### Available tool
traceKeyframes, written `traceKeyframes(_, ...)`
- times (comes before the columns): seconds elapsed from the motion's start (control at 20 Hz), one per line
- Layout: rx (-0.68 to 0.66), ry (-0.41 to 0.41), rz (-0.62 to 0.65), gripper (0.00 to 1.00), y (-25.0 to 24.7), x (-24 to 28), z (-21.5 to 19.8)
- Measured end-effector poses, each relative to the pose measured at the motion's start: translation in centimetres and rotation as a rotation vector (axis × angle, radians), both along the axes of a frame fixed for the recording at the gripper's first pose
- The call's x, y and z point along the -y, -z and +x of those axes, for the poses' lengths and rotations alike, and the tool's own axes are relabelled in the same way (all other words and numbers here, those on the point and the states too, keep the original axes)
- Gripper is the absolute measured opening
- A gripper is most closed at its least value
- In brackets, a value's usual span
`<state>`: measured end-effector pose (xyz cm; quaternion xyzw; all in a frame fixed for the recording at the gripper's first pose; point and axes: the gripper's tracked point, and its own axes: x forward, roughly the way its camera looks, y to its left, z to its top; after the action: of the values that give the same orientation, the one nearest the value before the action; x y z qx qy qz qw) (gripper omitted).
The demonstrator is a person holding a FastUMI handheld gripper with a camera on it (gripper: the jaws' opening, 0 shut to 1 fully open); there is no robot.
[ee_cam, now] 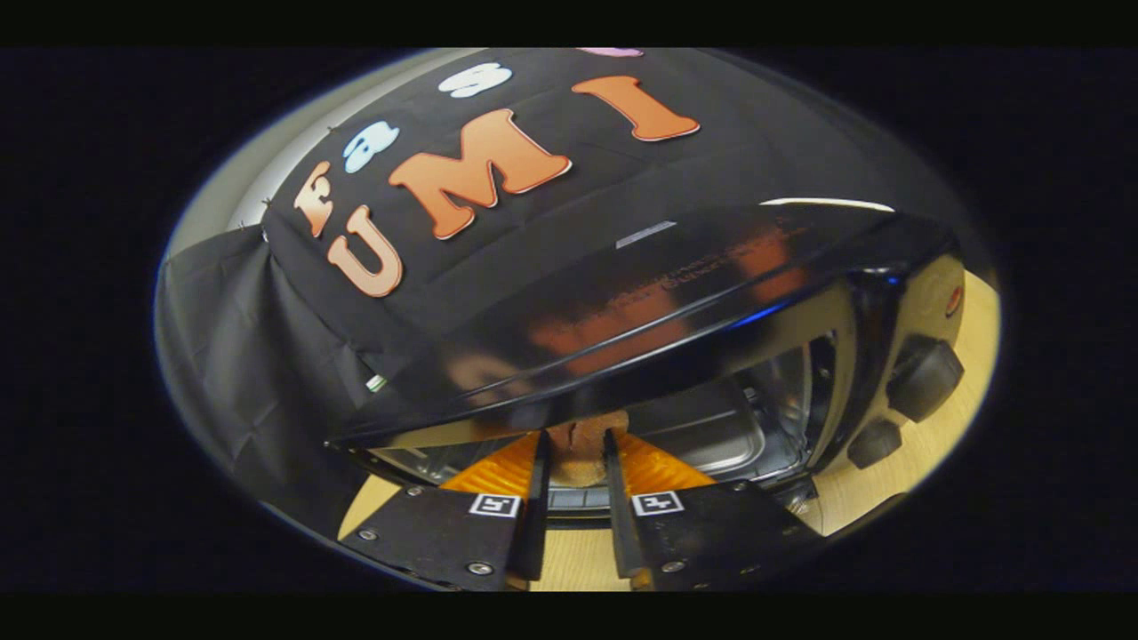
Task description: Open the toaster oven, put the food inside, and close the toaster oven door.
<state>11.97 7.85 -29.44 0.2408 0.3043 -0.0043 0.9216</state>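
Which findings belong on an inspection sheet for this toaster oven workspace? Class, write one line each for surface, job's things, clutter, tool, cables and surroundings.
Surface: light wooden table, bare where visible.
Job's things: black toaster oven close ahead, its cavity visible, two knobs on its side panel; brown food at the oven's mouth.
Clutter: nothing seen.
Tool: tool with both fingers pressing the food between them, tips at the oven opening.
Cables: nothing seen.
Surroundings: black cloth booth wall behind the oven.
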Motion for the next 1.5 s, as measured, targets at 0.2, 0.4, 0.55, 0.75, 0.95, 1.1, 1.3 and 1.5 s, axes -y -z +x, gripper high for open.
traceKeyframes(0.2,0.035,-0.035,-0.134,0.67,-0.8,0.4,-0.7)
traceKeyframes(0.4,0.065,-0.095,-0.216,0.88,-2.8,0.3,-2.9)
traceKeyframes(0.55,0.105,-0.180,-0.315,0.95,-4.9,0.0,-6.0)
traceKeyframes(0.75,0.138,-0.234,-0.307,0.97,-7.6,-1.1,-10.0)
traceKeyframes(0.95,0.140,-0.259,-0.305,0.97,-8.0,-1.1,-13.8)
traceKeyframes(1.1,0.122,-0.275,-0.296,0.97,-7.6,-1.1,-16.8)
traceKeyframes(1.3,0.096,-0.269,-0.302,0.98,-6.9,-0.7,-19.5)
traceKeyframes(1.5,0.082,-0.298,-0.308,0.98,-6.3,-1.5,-22.1)
